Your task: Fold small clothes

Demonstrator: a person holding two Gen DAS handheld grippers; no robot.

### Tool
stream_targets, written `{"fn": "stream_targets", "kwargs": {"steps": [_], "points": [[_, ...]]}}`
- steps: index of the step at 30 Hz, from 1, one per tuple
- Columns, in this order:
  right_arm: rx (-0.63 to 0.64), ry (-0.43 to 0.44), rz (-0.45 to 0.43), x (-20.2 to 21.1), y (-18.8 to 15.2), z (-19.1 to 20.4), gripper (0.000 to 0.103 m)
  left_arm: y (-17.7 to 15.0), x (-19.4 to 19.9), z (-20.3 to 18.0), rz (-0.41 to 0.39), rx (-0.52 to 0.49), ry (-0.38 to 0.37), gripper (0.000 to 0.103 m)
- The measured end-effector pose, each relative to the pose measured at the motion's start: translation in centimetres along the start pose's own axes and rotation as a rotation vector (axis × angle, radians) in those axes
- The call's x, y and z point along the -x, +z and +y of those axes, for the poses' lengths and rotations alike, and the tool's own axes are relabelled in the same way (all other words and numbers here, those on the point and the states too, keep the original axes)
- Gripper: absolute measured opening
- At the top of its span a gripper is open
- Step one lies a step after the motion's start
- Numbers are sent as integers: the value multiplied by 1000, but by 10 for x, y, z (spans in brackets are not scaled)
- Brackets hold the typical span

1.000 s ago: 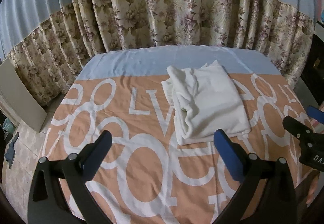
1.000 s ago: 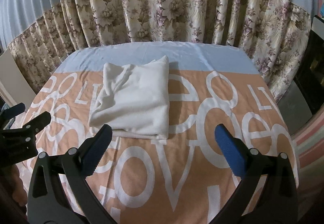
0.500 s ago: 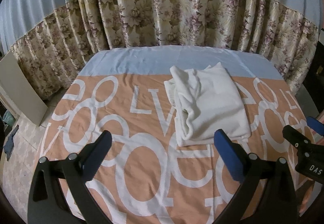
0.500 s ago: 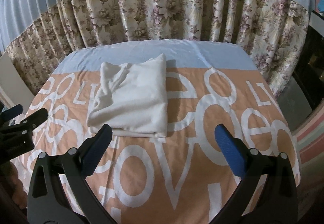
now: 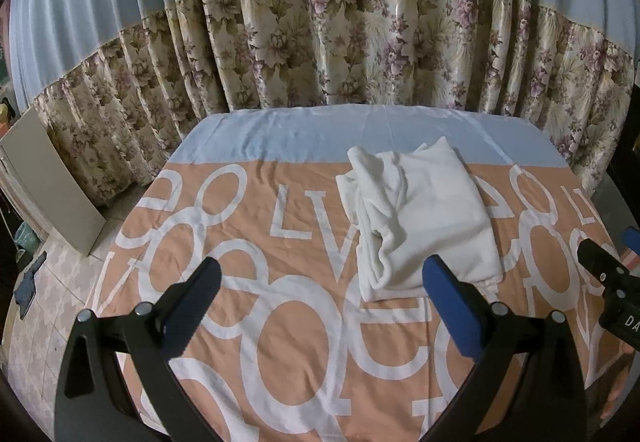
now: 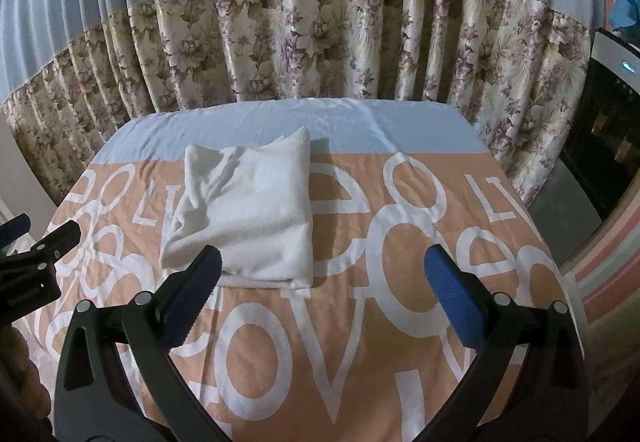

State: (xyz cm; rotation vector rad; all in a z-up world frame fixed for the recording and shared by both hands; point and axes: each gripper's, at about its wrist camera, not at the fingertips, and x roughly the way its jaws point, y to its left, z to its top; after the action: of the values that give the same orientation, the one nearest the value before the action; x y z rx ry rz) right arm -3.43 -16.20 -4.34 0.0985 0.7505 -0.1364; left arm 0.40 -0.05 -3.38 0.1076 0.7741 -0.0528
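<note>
Seen from the left wrist camera, the left gripper hangs empty over the table with its jaws spread wide, its blue pads touching nothing. A white folded garment lies on the tablecloth, which is peach with big white letters and a pale blue band at its far edge. The garment sits beyond the gripper and toward its right finger, its far corner just reaching that blue band. It looks like soft, thick knit or terry, light and limp. It would likely sag and lose its fold if lifted by one corner. The safest hold is probably the stacked layers along its near edge, pinched through all plies. Its left side is rumpled, with loose rolls that could slip free. The right gripper shows at the right margin, well apart from the garment.

From the right wrist camera, the right gripper is likewise wide open and carries nothing. The garment lies beyond its left finger, its right edge straight and crisp. Flat and lightly creased, the tablecloth covers the whole top. Behind the garment hangs a floral curtain with pale blue above. A dark appliance stands right of the table, and the left gripper shows at the left margin.
</note>
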Motion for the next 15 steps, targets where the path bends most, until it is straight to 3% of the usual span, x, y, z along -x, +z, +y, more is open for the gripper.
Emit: {"fn": "stream_targets", "kwargs": {"steps": [15], "points": [[2,3,-33,5,4,4,100,2,3,1,-9,11,6,101]]}}
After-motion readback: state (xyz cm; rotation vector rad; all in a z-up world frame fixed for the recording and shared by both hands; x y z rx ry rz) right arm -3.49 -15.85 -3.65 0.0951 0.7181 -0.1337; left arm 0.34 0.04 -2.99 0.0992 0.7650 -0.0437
